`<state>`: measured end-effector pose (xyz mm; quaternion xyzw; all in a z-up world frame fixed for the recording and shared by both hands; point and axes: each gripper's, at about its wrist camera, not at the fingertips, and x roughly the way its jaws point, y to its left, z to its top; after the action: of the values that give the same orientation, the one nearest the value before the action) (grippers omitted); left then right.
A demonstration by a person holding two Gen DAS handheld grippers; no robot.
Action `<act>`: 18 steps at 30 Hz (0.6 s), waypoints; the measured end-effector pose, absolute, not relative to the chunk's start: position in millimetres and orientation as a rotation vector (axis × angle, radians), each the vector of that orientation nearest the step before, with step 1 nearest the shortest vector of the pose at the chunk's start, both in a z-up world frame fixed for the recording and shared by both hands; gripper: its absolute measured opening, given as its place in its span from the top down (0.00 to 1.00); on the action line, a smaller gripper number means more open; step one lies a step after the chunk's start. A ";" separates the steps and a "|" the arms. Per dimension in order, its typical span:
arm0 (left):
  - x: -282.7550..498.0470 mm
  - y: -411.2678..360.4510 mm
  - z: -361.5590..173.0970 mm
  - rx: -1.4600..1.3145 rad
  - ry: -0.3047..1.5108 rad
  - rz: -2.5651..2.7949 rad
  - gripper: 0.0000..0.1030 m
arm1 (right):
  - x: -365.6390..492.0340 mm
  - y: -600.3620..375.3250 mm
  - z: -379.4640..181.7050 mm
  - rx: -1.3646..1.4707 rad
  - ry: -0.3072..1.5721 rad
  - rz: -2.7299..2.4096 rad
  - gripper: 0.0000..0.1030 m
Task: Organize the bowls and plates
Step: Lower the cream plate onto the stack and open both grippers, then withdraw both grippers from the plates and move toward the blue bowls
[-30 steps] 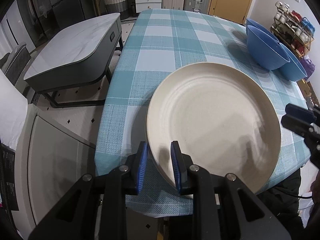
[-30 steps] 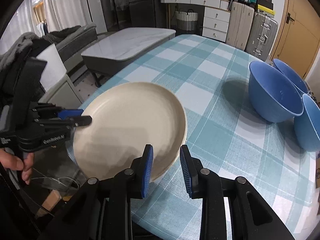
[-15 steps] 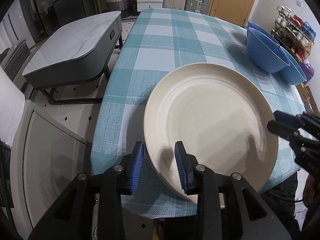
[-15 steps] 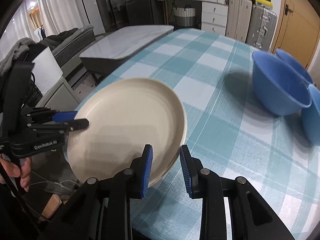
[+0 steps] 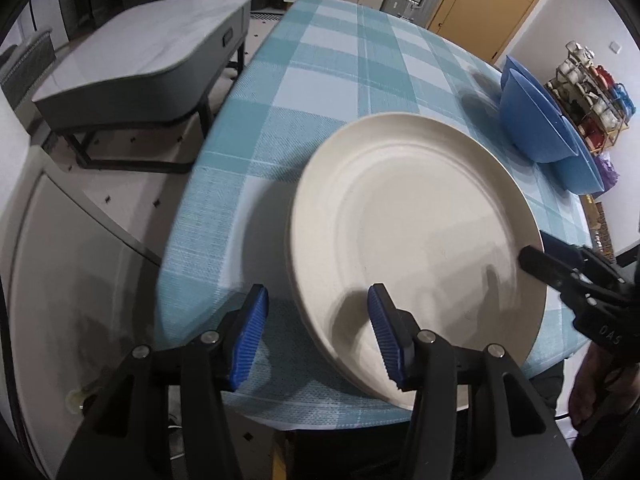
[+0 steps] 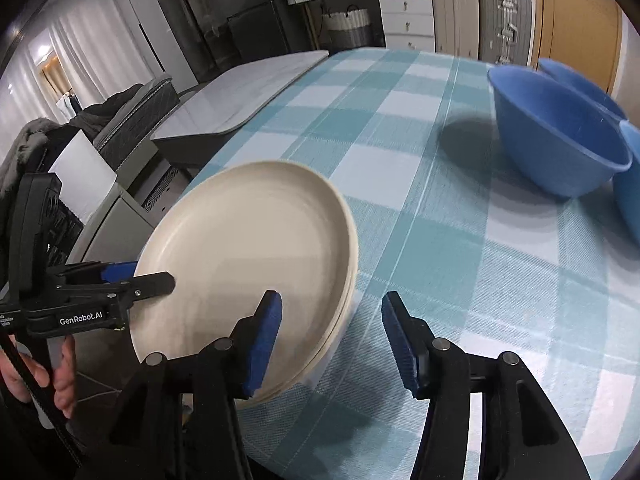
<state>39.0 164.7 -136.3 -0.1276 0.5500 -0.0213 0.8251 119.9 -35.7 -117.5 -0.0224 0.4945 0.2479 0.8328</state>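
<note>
Left wrist view: cream plate stack (image 5: pixel 416 232) sits at table (image 5: pixel 340 60) near edge; left gripper (image 5: pixel 316 332) & right gripper (image 6: pixel 332 340) jaws opening, rim between, unpinched. Back both out level, w/o nudging stack

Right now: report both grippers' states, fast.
Left gripper: jaws opening, straddling the cream plate rim, not gripping.
Right gripper: jaws opening, plate rim between them, not gripping.

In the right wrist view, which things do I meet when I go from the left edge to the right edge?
Left gripper, its jaws opening around the plate rim → cream plates → right gripper, jaws opening → blue bowls at the right edge.
</note>
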 end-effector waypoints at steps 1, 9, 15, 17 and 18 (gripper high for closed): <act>39.2 164.5 -136.8 -0.282 1.170 -0.052 0.50 | 120.3 -34.4 -120.5 -0.042 1.058 0.532 0.48; 42.0 150.5 -136.0 -0.269 1.177 -0.092 0.49 | 121.3 -29.8 -133.9 0.003 1.101 0.560 0.52; 48.1 148.1 -136.1 -0.266 1.185 -0.098 0.49 | 123.8 -30.6 -134.0 0.002 1.096 0.540 0.63; 51.0 146.3 -135.8 -0.262 1.187 -0.102 0.49 | 126.2 -33.2 -133.7 0.007 1.092 0.528 0.64; 53.8 144.3 -135.7 -0.257 1.188 -0.105 0.49 | 127.8 -35.4 -133.5 0.014 1.091 0.518 0.67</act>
<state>53.8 144.3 -135.7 -0.1206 0.5580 -0.0492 0.8196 127.8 -35.4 -133.5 0.0064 0.5129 0.2434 0.8232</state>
